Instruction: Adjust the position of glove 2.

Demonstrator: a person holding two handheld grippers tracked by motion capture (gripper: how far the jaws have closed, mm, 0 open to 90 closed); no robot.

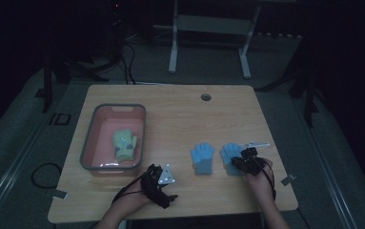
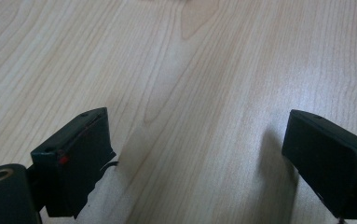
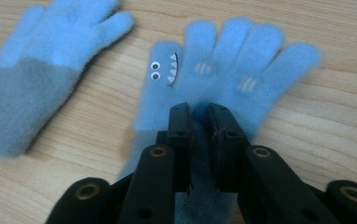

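Second blue glove (image 1: 202,158) beside gripped glove (image 1: 229,153)

The right tongs (image 3: 199,116) hid the cuff of the blue glove (image 3: 232,60); whether fabric was pinched stayed unclear.

Two small blue gloves lie flat on the wooden table (image 1: 180,114), side by side and just apart, fingertips pointing away from the person. The glove with the face (image 3: 223,70) is fuzzy light blue, with two googly eyes and a row of white teeth on its thumb and pale stripes on its palm; its grey cuff sits between the fingers (image 3: 180,126) of the right gripper (image 3: 199,122). The other glove (image 3: 36,74) shows a plain light-blue hand and a wide grey cuff, lying untouched.
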